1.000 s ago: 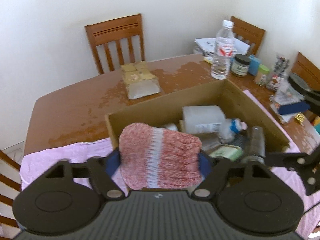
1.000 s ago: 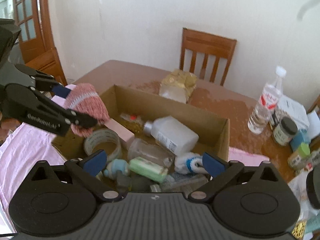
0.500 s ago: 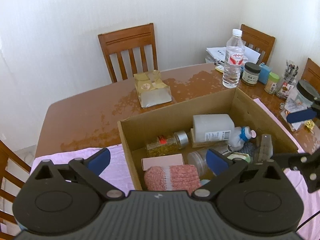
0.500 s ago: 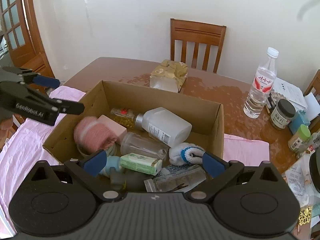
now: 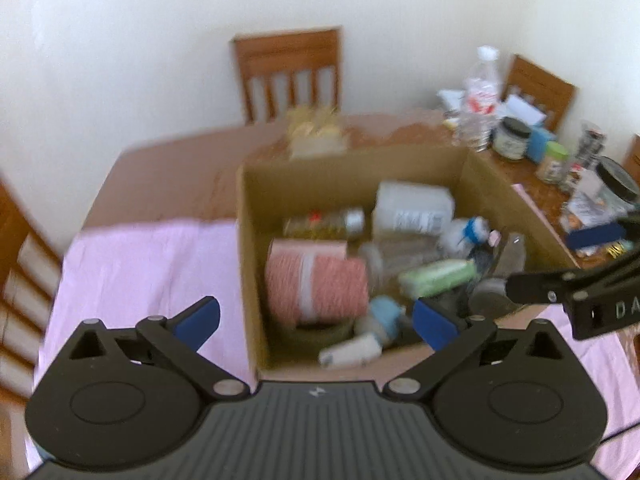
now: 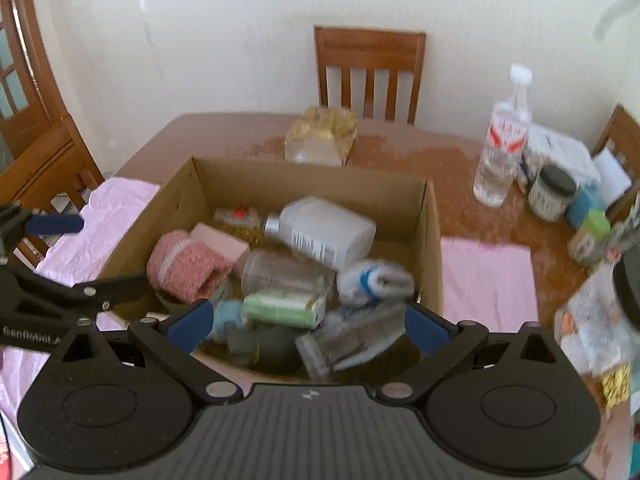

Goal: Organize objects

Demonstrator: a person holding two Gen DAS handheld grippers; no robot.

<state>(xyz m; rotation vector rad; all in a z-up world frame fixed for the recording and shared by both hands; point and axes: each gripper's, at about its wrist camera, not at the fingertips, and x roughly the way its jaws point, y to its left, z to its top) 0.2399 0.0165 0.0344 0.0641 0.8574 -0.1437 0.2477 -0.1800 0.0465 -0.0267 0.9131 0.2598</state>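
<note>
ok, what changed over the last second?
The left gripper let go of the pink knit cloth; its jaws now stand open and it has drawn back. The cloth now lies in the cardboard box, at the left end by the pink block. The right gripper stayed open and empty; the box's other contents look unmoved.

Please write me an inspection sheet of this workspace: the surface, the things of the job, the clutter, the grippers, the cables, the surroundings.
Surface: brown table, partly under a pink cloth.
Job's things: cardboard box holding the pink knitted roll, white bottle, green packet, white-and-blue sock.
Clutter: water bottle, dark-lidded jar, green-lidded jar, gold-topped pack, all outside the box.
Grippers: left gripper open, empty; right gripper open, empty.
Cables: nothing seen.
Surroundings: wooden chair, white wall.
</note>
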